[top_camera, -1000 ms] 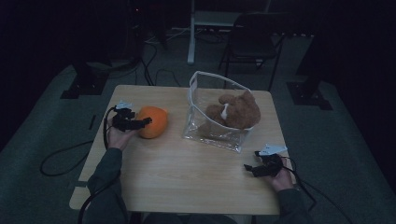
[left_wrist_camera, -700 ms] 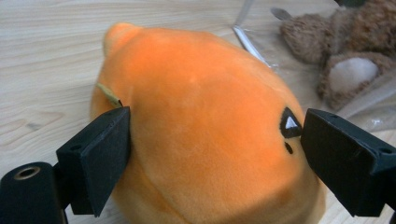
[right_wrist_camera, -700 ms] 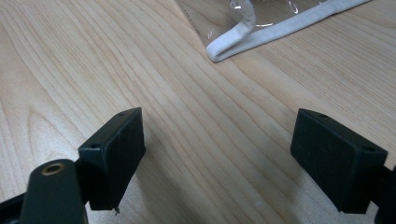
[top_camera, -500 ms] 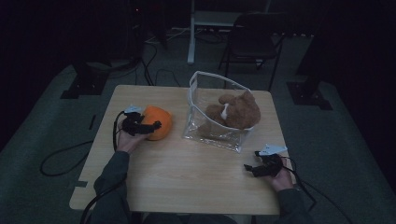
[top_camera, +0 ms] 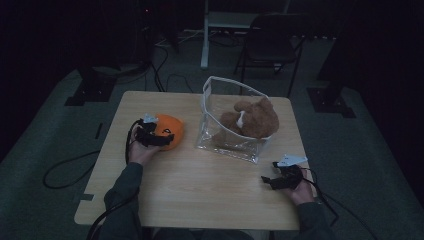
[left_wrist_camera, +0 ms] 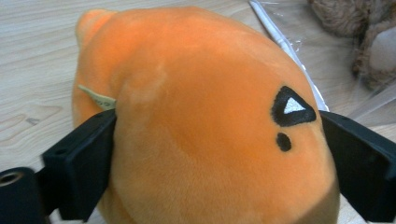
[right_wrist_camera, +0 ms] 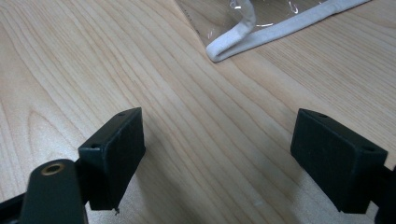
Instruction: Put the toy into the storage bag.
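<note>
No legible text, brand, label or number found. Orange plush (left_wrist_camera: 205, 121): small tan tag (left_wrist_camera: 97, 97) at side, print unreadable; black triangle-and-dot face marking only.

A dim room surrounds the pale wooden worktop (top_camera: 200, 195), with grey carpet (top_camera: 45, 145) around it and a dark folding chair (top_camera: 272, 45) behind it.

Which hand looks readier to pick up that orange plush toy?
The left. The left gripper already has its jaws either side of the orange plush toy, touching it. The right gripper rests open over bare table, on the far side of the clear bag.
</note>
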`<state>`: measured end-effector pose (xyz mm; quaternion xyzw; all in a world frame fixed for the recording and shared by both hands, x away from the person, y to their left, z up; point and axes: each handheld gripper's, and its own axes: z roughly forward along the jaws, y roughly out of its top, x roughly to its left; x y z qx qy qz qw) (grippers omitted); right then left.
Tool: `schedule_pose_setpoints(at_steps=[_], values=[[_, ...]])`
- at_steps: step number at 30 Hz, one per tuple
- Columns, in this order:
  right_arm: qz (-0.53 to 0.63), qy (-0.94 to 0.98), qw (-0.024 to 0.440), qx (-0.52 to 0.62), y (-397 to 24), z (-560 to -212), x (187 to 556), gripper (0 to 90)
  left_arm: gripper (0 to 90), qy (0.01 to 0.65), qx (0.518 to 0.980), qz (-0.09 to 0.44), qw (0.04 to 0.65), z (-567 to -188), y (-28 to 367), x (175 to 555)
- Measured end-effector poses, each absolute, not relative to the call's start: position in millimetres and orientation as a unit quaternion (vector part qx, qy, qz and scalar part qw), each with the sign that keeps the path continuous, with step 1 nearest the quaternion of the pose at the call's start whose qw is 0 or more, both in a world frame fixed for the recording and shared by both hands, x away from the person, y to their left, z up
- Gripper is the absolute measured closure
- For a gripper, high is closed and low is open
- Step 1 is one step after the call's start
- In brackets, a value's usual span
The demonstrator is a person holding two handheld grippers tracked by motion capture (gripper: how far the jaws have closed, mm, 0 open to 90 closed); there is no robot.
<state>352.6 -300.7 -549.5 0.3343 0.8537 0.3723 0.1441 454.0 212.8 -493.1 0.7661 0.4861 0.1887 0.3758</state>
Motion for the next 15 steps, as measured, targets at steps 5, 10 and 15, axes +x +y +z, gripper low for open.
schedule_pose_setpoints(at_steps=[5,10,15], values=[[0.372,0.854,0.144,0.334,-300.8,-549.5,352.6,17.0,20.6,0.492,0.761,0.194,0.376,-491.0,213.7,451.9],[0.372,0.854,0.144,0.334,-300.8,-549.5,352.6,16.9,26.1,0.487,0.768,0.202,0.363,-486.8,214.2,451.1],[0.372,0.854,0.144,0.334,-300.8,-549.5,352.6,17.0,33.4,0.483,0.766,0.213,0.367,-484.8,215.1,448.7]])
